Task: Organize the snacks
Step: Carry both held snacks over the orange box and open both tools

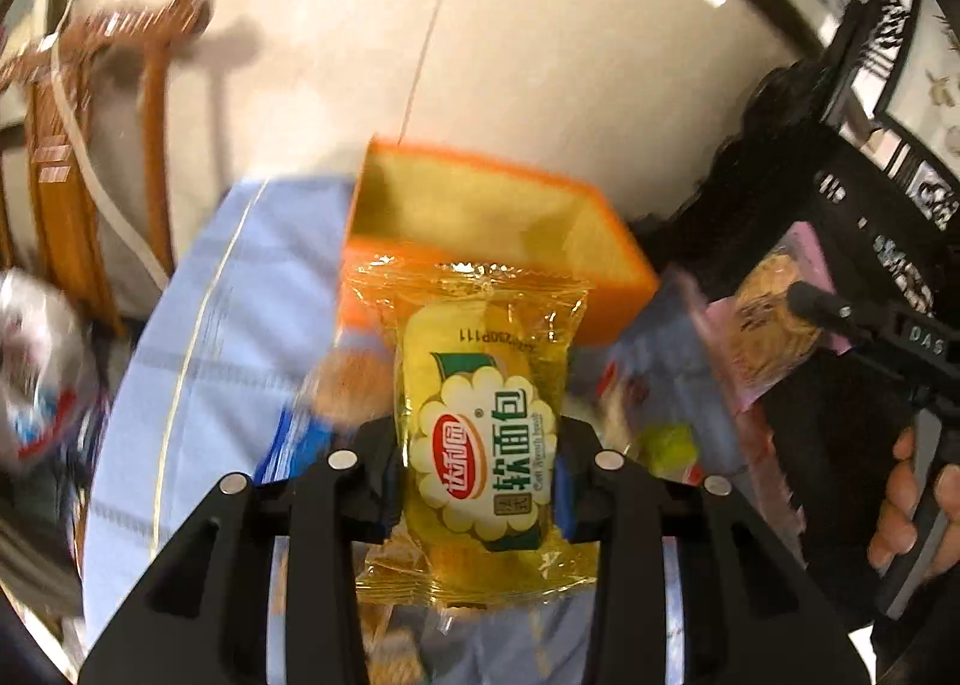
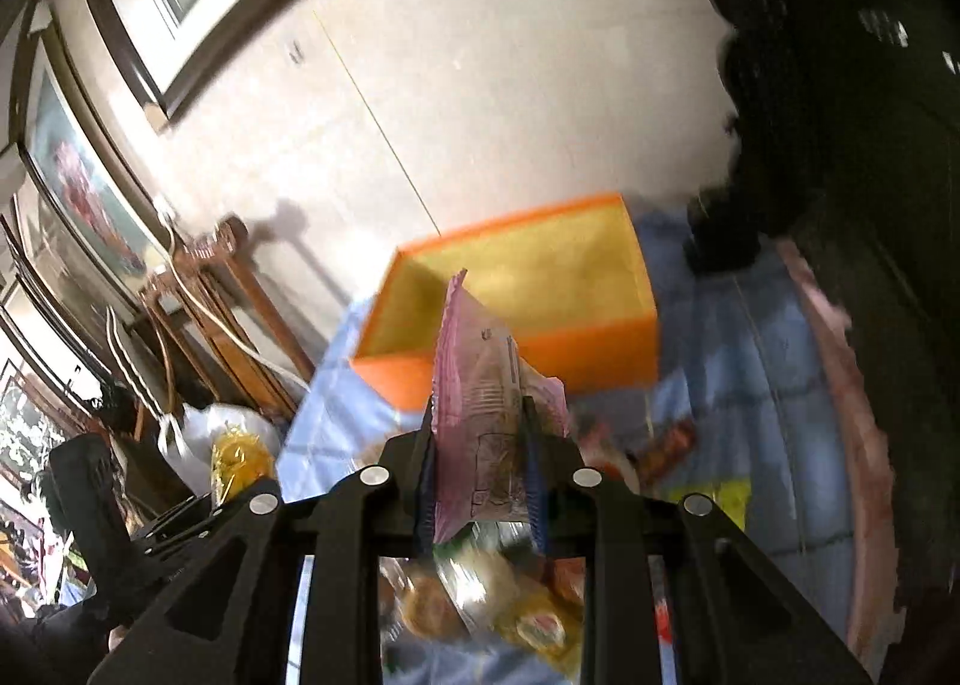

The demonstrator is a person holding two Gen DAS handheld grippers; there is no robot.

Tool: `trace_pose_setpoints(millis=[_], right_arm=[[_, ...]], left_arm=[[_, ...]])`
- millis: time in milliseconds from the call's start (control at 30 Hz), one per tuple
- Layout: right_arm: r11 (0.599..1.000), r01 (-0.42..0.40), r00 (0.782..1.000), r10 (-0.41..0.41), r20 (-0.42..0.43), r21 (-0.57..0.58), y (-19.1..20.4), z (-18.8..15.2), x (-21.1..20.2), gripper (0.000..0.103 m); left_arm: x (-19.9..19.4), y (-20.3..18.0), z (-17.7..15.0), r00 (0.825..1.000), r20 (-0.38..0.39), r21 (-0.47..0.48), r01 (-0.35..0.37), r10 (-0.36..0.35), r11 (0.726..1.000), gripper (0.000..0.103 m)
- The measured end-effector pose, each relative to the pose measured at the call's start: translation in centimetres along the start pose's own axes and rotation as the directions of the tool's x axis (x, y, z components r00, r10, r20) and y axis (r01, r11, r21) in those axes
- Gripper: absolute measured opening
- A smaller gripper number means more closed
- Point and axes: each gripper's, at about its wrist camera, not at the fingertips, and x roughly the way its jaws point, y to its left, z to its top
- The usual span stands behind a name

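The left gripper [image 1: 480,469] has its jaws pressed against the sides of a yellow bread packet [image 1: 480,433], held clear of the blue checked tablecloth [image 1: 240,325] in front of the orange box [image 1: 498,217]. Its label reads "软面包" beside a red oval logo. The right gripper [image 2: 480,469] is clamped on a pink biscuit packet [image 2: 480,415], edge-on before the same box; its print is unreadable.

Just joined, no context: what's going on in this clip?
A person is sorting snacks with two tools. The left hand-held gripper is shut on a yellow bread packet; the right hand-held gripper is shut on a pink cookie packet. Both packets are off the table, with the empty orange box just ahead.
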Motion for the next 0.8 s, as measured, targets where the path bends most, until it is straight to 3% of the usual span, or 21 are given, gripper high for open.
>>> trace_pose_setpoints(millis=[233, 433, 533, 600, 633, 667, 700, 733, 800], right_arm=[[0.999, -0.040, 0.997, 0.037, 0.071, 0.029, 0.8, 6.9, 0.8, 0.024], [0.999, -0.032, 0.995, 0.033, 0.090, -0.015, 1.0, 12.2, 3.9, 0.024], [0.999, -0.033, 0.995, 0.033, 0.089, -0.006, 0.2, 14.4, 6.3, 0.024], [1.000, -0.029, 0.996, 0.029, 0.084, -0.002, -0.4, 15.5, 8.2, 0.027], [1.000, -0.031, 0.998, 0.031, 0.062, -0.001, -1.1, 16.0, 9.9, 0.031], [1.000, -0.003, 0.999, 0.003, 0.039, -0.004, -1.6, 16.1, 11.2, 0.036], [0.999, 0.046, 0.999, -0.046, 0.012, -0.003, -2.2, 16.1, 12.4, 0.052], [0.995, 0.105, 0.994, -0.105, -0.015, -0.003, -2.9, 15.9, 13.6, 0.059], [0.993, 0.115, 0.993, -0.114, -0.029, 0.013, -4.2, 14.9, 14.3, 0.059]], left_arm=[[1.4, -2.7, 8.0, 0.997, 0.076, 0.055, 0.031, -0.035, 0.998, 0.036], [5.4, -4.5, 13.9, 0.995, 0.102, 0.116, 0.002, -0.014, 0.993, 0.036], [7.9, -4.6, 16.6, 0.995, 0.102, 0.103, -0.003, -0.008, 0.995, 0.037], [10.7, -4.1, 18.2, 0.997, 0.076, 0.077, -0.009, 0.003, 0.997, 0.060], [12.3, -3.5, 18.7, 0.998, 0.059, 0.059, -0.022, 0.019, 0.998, 0.088], [13.5, -3.0, 19.1, 0.998, 0.050, 0.044, -0.040, 0.037, 0.998, 0.099], [14.8, -2.2, 19.1, 0.997, 0.035, 0.030, -0.067, 0.066, 0.997, 0.099], [15.9, -1.4, 19.0, 0.995, 0.006, 0.017, -0.102, 0.102, 0.995, 0.098], [17.5, 0.7, 18.1, 0.987, -0.062, -0.022, -0.150, 0.148, 0.988, 0.098]])
